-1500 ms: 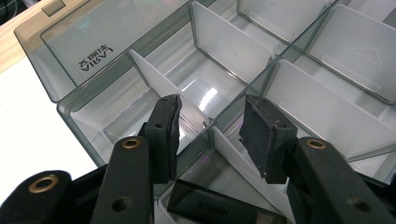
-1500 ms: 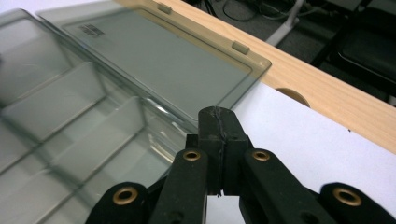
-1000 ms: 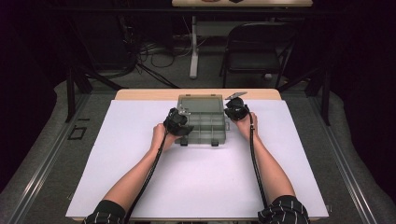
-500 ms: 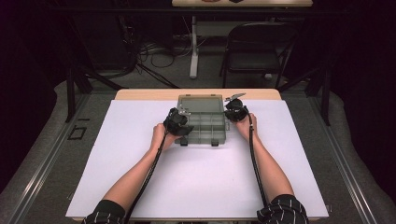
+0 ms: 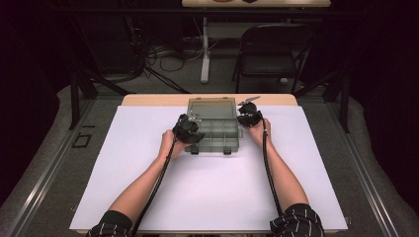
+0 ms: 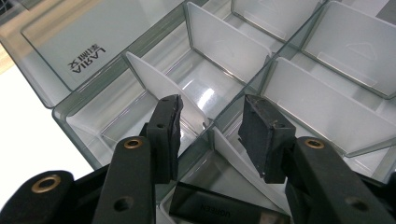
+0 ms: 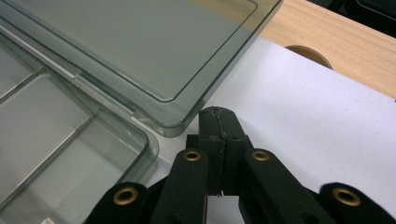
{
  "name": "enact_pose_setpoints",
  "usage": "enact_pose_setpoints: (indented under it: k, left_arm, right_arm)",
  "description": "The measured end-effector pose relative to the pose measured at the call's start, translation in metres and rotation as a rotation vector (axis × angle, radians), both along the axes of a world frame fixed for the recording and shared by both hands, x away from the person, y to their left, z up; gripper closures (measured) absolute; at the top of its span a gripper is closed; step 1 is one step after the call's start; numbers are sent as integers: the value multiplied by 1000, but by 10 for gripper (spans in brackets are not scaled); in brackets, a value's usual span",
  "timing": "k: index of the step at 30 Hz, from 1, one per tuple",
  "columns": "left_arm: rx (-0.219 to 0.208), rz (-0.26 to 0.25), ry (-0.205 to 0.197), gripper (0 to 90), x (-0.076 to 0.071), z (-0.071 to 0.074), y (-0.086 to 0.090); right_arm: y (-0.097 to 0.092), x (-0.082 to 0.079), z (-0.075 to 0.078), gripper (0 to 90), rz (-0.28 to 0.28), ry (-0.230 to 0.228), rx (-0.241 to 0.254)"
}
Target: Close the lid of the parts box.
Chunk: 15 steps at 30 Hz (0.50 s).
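Note:
A clear grey plastic organiser box (image 5: 217, 134) lies open on the white sheet, its lid (image 5: 211, 107) folded flat behind it. My left gripper (image 5: 187, 129) hovers over the box's front left corner. In the left gripper view its jaws (image 6: 212, 112) stand apart above empty compartments, astride a clear partition wall, with a slanted white divider (image 6: 161, 86) just beyond the left jaw. Neither pad presses on anything. My right gripper (image 5: 248, 116) sits at the box's right side by the hinge. Its jaws (image 7: 218, 123) are shut with nothing between them, just off the lid's rounded corner (image 7: 173, 123).
The white sheet (image 5: 212, 187) covers most of the wooden table (image 5: 148, 100), which has a round hole (image 7: 308, 55) near the back edge. Two black latches (image 5: 227, 150) hang at the box's front. A folding chair (image 5: 274, 49) and floor cables lie beyond the table.

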<state>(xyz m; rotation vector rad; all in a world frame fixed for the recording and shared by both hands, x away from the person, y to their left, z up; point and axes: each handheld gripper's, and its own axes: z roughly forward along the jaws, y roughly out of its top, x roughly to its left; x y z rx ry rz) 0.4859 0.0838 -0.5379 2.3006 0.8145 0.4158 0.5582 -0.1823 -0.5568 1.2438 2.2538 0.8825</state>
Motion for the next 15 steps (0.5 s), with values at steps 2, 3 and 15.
enact_pose_setpoints:
  k: [2,3,15]
  left_arm:
    - [-2,0,0,576,0,0,0]
    - [-1,0,-1,576,0,0,0]
    - [-3,-8,-3,577,0,-1,0]
  right_arm:
    - [0,1,0,900,-3,1,3]
    - [0,1,0,900,-5,2,3]
    - [0,7,-1,900,-33,7,53]
